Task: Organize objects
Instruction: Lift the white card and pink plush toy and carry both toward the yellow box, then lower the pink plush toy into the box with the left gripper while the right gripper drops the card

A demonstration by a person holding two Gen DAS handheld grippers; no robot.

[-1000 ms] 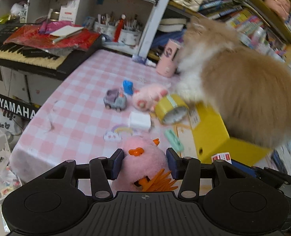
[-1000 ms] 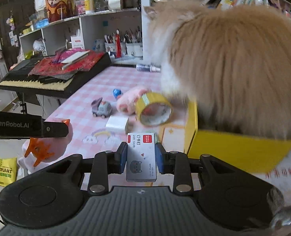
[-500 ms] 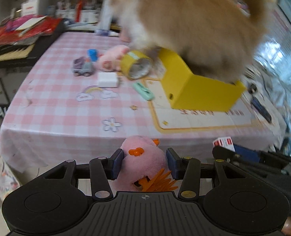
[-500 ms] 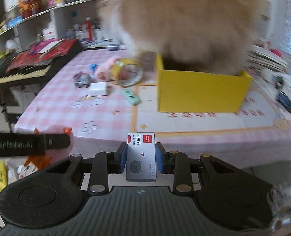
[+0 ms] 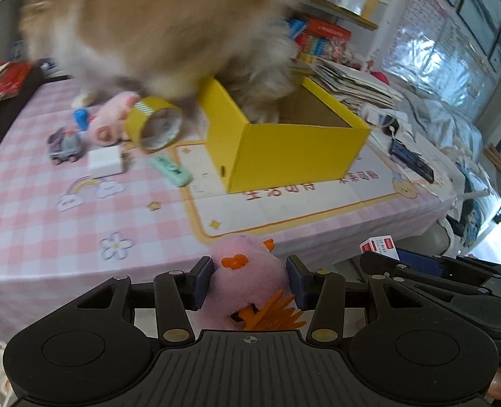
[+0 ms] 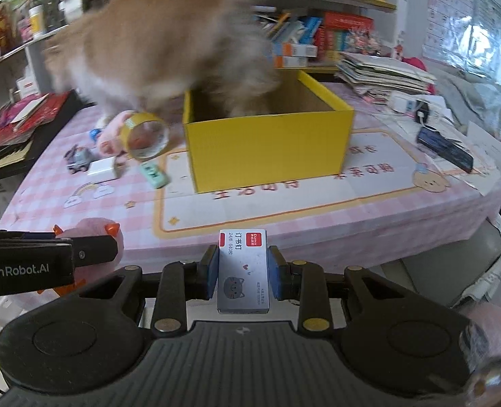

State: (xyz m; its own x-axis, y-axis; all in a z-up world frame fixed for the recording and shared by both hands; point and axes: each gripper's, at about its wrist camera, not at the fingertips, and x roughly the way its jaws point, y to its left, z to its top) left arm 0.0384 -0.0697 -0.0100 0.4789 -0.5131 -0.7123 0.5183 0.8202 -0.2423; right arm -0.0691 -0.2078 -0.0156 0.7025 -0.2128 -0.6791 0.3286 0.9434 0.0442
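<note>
My left gripper (image 5: 249,279) is shut on a pink plush toy (image 5: 247,271) with orange trim, held off the table's near edge. My right gripper (image 6: 243,271) is shut on a small staples box (image 6: 243,271) with a cat drawing, also short of the table. An open yellow box (image 6: 267,142) stands on the pink checked table (image 6: 91,210); it also shows in the left wrist view (image 5: 284,156). A fluffy orange cat (image 6: 169,37) stands half in the yellow box, stepping out to the left, blurred.
Left of the box lie a yellow tape roll (image 6: 145,137), a pink plush (image 5: 111,122), a toy car (image 5: 64,144), a white block (image 5: 105,165), a blue piece (image 5: 80,118) and a mint green item (image 6: 153,173). A dark device (image 6: 443,147) and paper stacks (image 6: 382,74) sit right. Shelves stand behind.
Both grippers have pulled back from the table and swung right, each keeping its object. The cat has moved left, out of the yellow box, baring the box's inside.
</note>
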